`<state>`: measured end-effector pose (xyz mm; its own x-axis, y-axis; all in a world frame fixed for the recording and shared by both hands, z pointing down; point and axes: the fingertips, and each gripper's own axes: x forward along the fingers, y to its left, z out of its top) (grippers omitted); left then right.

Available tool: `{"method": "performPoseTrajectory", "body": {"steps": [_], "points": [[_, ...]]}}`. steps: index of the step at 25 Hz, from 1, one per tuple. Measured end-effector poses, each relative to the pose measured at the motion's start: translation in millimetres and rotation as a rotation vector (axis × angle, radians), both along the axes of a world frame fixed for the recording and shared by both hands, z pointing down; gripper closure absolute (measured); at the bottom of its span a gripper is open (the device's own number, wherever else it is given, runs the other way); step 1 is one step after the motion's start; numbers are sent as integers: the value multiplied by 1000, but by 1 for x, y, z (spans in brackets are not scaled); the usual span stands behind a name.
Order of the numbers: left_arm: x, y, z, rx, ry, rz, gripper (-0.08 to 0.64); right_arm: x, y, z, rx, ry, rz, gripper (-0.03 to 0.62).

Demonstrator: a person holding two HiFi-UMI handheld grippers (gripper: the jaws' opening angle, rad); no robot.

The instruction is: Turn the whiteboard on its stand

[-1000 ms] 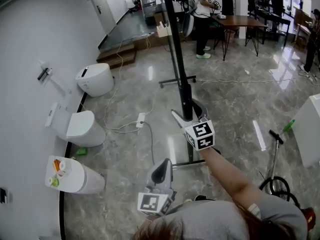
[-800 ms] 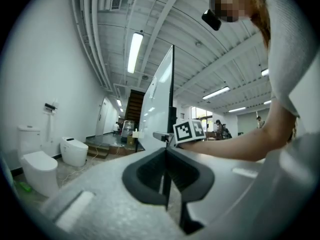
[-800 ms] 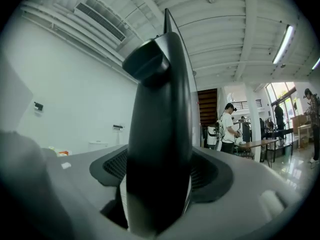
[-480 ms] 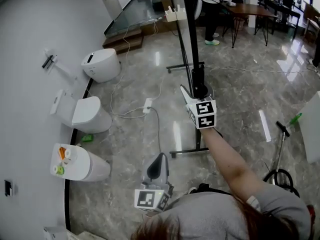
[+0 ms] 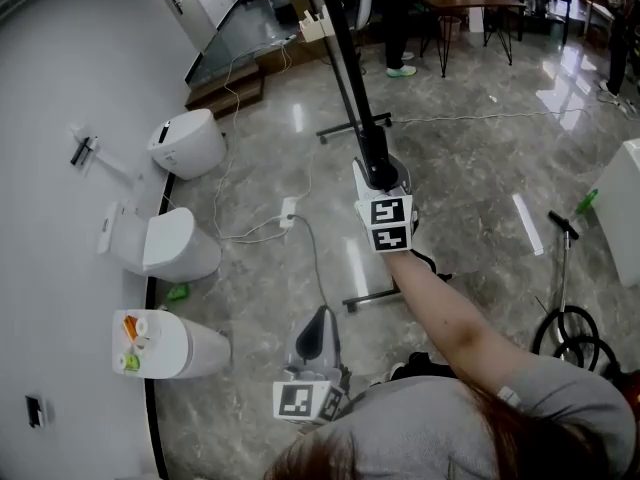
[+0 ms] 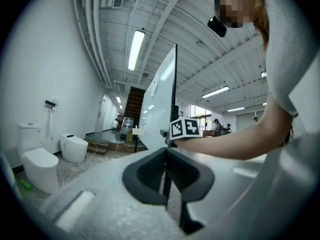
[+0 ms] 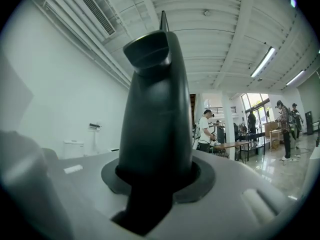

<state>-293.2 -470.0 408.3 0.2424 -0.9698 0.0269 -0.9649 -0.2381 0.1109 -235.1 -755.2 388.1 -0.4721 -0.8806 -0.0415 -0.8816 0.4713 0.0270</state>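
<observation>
**Right gripper clamped on whiteboard frame**

The whiteboard (image 5: 347,68) stands edge-on on its stand, ahead of the person. The right gripper (image 5: 380,173) is held level on an outstretched arm (image 5: 450,308). Its jaws have just been closing and now grip the board's black frame. The left gripper (image 5: 318,320) is held level near the body, with its jaws together and nothing between them.

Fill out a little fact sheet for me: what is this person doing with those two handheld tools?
Whiteboard: upright on its stand, seen edge-on from above
Right gripper: at the whiteboard's edge; jaws have just been closing and clamp it
Left gripper: held low, jaws together, empty
Surroundings: toilets lined along the wall
</observation>
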Motion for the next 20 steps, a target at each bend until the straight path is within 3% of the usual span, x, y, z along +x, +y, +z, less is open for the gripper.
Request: {"method": "performPoseTrajectory", "body": {"steps": [20], "points": [[4,16,7,-8,11,88,565,20,43,-3,2,-29,99,494]]}}
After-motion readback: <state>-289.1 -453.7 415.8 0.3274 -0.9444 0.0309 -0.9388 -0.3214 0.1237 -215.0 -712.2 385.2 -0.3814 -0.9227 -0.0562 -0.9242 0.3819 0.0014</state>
